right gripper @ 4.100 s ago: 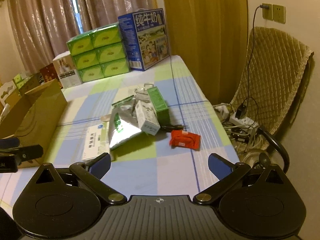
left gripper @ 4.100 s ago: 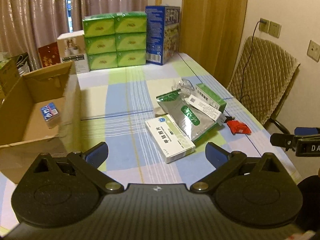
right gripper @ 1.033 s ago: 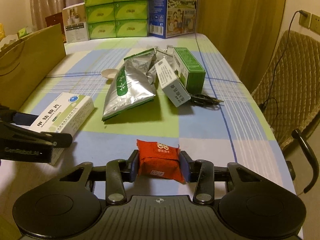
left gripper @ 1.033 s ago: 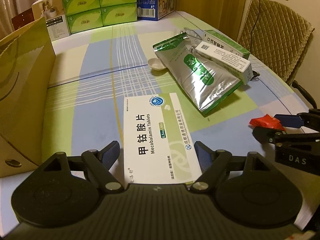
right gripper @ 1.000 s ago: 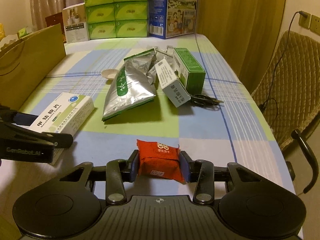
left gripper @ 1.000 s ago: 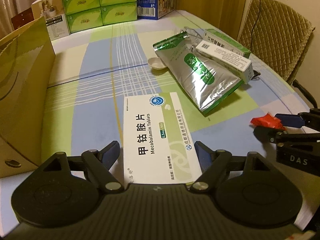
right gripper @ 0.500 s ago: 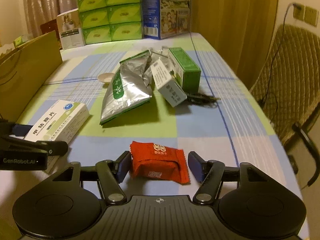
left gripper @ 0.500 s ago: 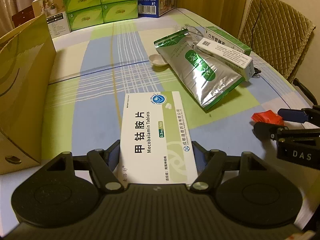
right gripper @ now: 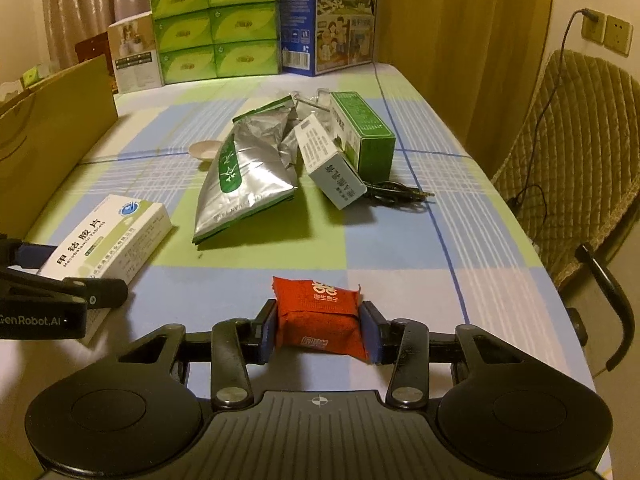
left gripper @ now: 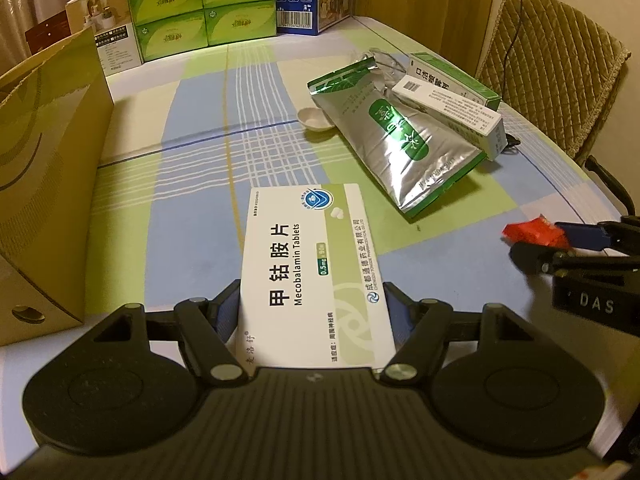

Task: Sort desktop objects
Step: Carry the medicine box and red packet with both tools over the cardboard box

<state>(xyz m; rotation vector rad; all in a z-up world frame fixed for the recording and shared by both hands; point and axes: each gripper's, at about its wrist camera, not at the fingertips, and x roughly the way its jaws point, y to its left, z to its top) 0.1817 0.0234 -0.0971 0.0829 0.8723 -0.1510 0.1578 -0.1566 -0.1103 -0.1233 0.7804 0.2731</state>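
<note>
We see a smooth woven tablecloth [right gripper: 400, 240] with a matt checked print. The tablet box [left gripper: 312, 268] is white card with a slight sheen. The pouch [left gripper: 404, 140] is glossy, crinkled silver foil. The red packet [right gripper: 318, 312] looks like matt, creased plastic film. The big box [left gripper: 44, 184] is rough brown corrugated cardboard. The chair cover [right gripper: 576, 128] is quilted cloth.

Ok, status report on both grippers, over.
Left gripper shut on tablet box. Right gripper closing on red packet, pads touching. Both still on table. Nothing in the way.
</note>
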